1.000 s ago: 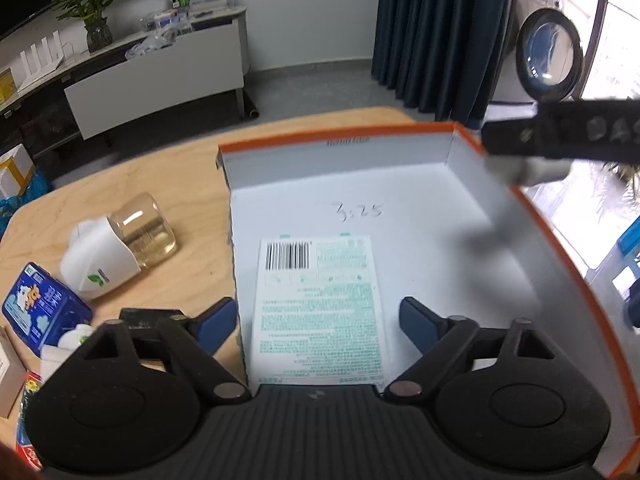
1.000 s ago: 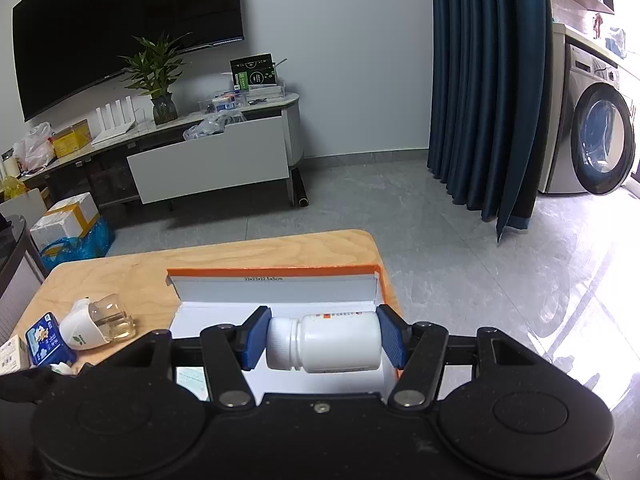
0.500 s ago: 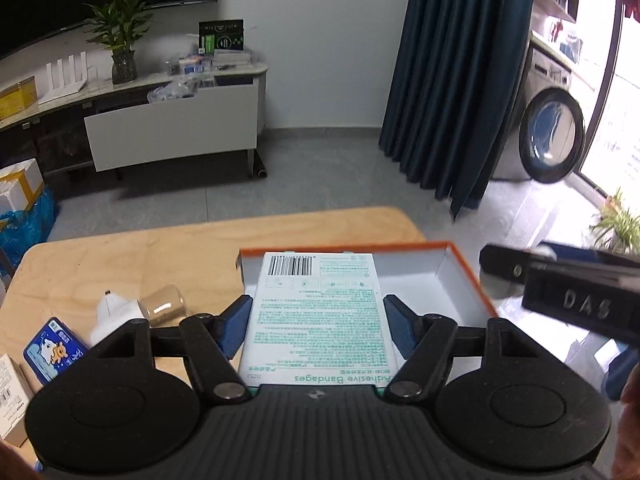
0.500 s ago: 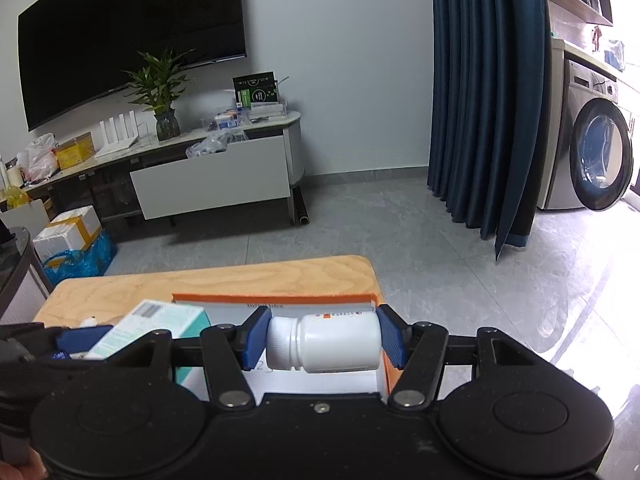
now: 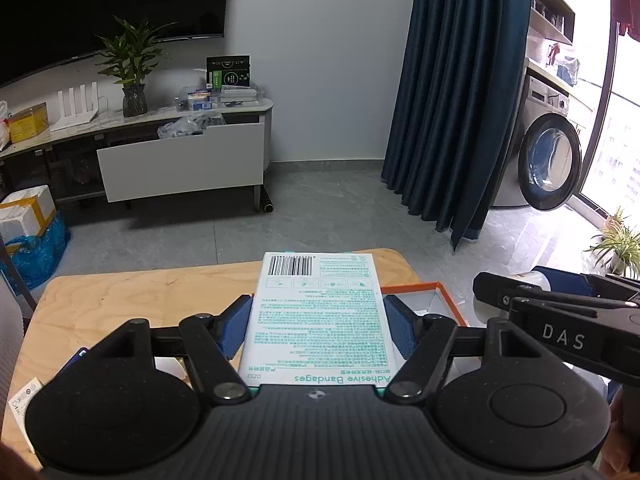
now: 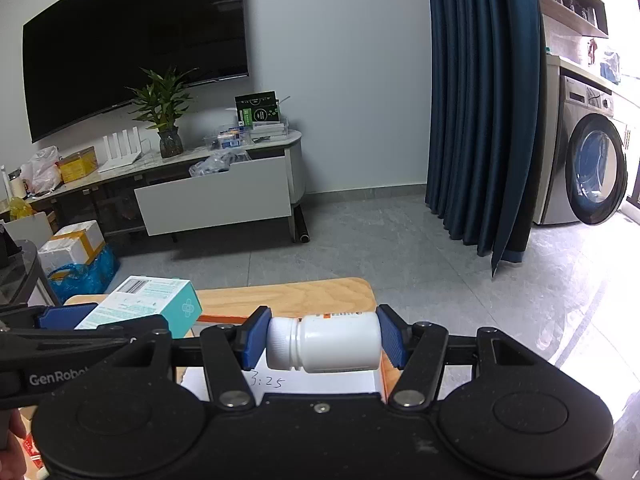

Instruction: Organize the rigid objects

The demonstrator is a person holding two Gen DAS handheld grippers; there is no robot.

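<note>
My left gripper (image 5: 318, 330) is shut on a white and teal adhesive bandage box (image 5: 318, 316), held level above the wooden table (image 5: 132, 300). The box also shows in the right wrist view (image 6: 148, 304). My right gripper (image 6: 324, 340) is shut on a white pill bottle (image 6: 324, 344) lying sideways between the pads, above the white inside of the orange-edged cardboard tray (image 6: 320, 384). The tray's corner shows in the left wrist view (image 5: 432, 298), with the right gripper (image 5: 560, 312) to its right.
A blue packet (image 5: 78, 356) and a white carton (image 5: 24, 396) lie at the table's left edge. Beyond the table are grey floor, a TV console (image 6: 212, 196), a dark curtain (image 6: 480, 120) and a washing machine (image 6: 596, 168).
My left gripper closed on the bandage box that lay in the tray and lifted it out, tilting up to level. My right gripper kept the pill bottle and rose slightly.
</note>
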